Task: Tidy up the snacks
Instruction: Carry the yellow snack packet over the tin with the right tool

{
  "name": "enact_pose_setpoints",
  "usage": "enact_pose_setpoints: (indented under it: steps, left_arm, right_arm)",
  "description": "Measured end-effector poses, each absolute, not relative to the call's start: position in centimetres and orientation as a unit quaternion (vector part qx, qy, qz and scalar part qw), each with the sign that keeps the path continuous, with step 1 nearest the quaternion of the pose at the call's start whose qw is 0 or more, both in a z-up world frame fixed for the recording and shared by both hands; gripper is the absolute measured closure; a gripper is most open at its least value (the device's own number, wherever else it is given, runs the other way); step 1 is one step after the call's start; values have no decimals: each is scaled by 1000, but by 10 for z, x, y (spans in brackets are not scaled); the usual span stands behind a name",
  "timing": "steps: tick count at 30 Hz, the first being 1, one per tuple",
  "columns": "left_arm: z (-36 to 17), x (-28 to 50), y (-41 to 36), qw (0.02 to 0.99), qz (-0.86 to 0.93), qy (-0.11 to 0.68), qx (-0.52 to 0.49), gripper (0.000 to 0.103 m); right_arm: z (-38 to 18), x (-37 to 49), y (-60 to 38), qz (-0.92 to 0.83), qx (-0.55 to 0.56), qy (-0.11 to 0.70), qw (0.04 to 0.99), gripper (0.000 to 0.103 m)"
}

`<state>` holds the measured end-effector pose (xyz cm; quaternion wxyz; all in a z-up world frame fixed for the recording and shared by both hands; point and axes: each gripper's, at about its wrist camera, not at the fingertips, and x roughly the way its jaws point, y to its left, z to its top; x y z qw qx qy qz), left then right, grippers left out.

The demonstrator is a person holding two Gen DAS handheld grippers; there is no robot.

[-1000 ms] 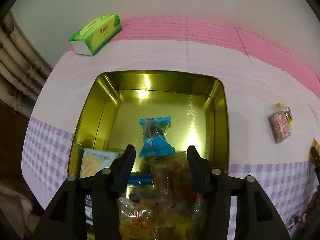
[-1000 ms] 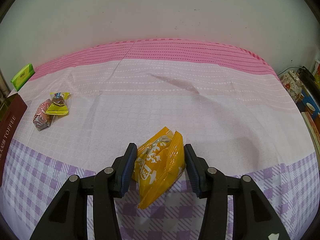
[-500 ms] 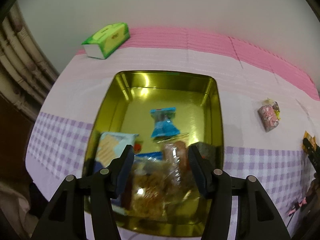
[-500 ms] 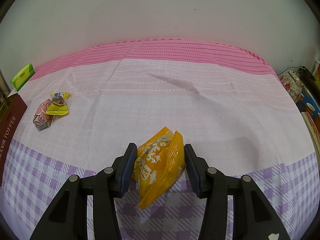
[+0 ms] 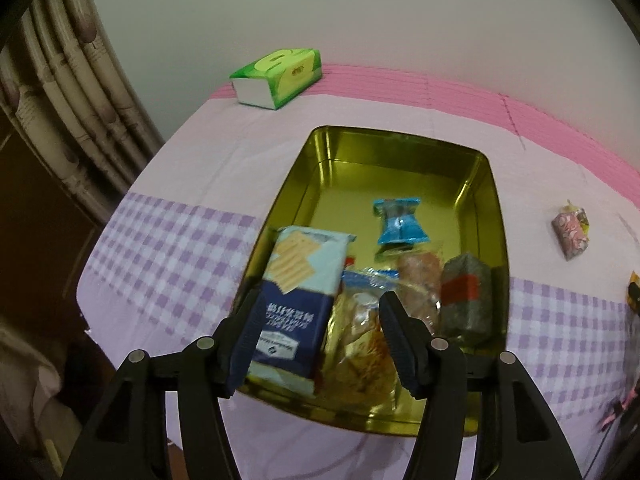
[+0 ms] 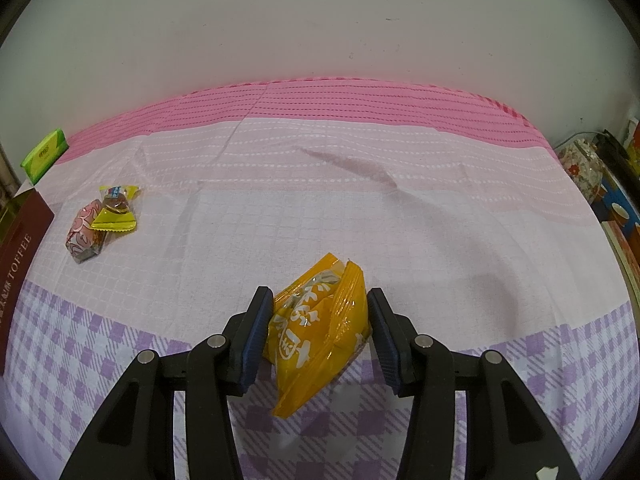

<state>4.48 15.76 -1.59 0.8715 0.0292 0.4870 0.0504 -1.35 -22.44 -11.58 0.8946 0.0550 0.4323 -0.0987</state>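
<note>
A gold tin sits on the pink and purple cloth in the left wrist view. Inside lie a blue cracker pack, a blue candy, a clear bag of snacks and a dark green packet. My left gripper hovers over the tin's near end, its jaws opening, with nothing pressed between them. In the right wrist view my right gripper is shut on an orange packet just above the cloth. A pink candy and a yellow candy lie together at the left.
A green tissue box stands at the back left corner of the table. Pipes run along the table's left edge. The tin's maroon side shows at the far left of the right wrist view. Cups and clutter crowd the right edge.
My left gripper has drawn back and risen from the tin, its jaws widening and leaving the clear snack bag inside. The right gripper and orange packet have not moved.
</note>
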Motion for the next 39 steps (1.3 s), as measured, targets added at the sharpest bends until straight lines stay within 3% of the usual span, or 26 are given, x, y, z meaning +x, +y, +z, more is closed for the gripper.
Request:
enact_pose_setpoints:
  steps: [11,18,39]
  left_arm:
    - [-22,35,167,875,54,481,27,39]
    - [-18,35,173,878,51,476,17,35]
    - [-11,36,197,877,91,471,-6,30]
  right_arm:
    - [-112,-17,-216,-121,51,437,890,61]
    - [-107,-17,-207,-133,27,448,883,69]
    - [-64,-8,-150,-79,26,434,897,71]
